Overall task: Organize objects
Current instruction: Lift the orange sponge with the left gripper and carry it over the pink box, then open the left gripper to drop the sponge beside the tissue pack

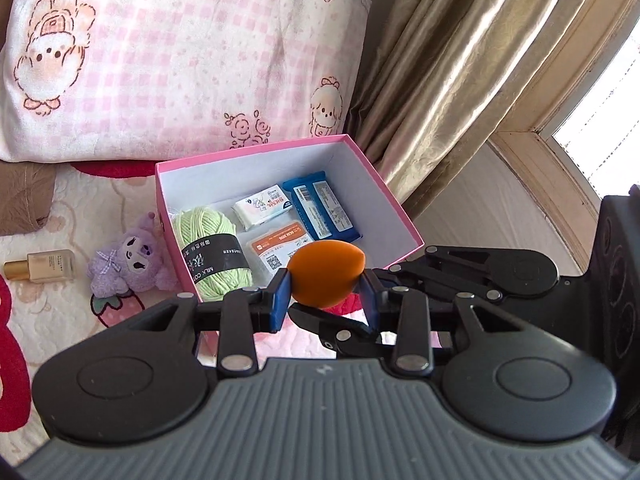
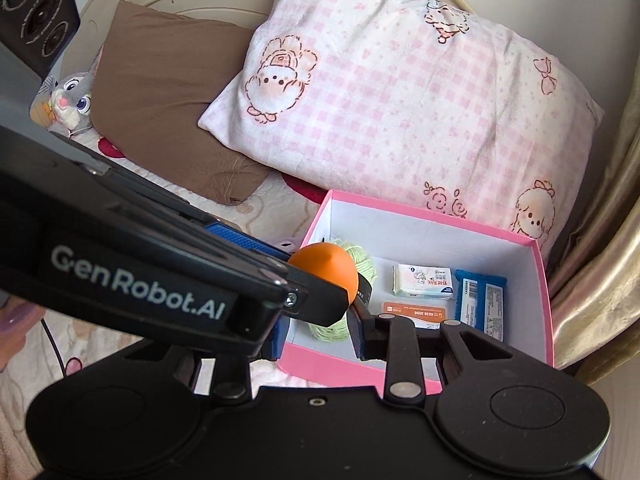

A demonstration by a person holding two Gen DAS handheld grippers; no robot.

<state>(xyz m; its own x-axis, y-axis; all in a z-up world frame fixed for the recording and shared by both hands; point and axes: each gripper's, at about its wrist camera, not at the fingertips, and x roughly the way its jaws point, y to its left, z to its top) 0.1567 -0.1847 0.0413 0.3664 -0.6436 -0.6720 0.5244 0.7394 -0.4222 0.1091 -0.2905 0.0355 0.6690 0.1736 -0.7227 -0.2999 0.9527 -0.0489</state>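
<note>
So the left gripper (image 1: 324,296) is clamping the orange egg (image 1: 326,270) between its blue pads and holding it in the air over the near rim of the pink box (image 1: 256,152). My guess is it's a makeup sponge: super light, squishy, matte, not slippery and not breakable. It looks like it's being pinched end to end, with the long axis running left-right across the jaws and the narrower end seemingly pointing right. Gripping round the fat middle would probably be safer, since soft eggs like popping out. The right gripper (image 2: 318,332) is sitting just under it with jaws narrow, but the left tool is blocking the gap, so I can't tell if it's gripping anything.
</note>
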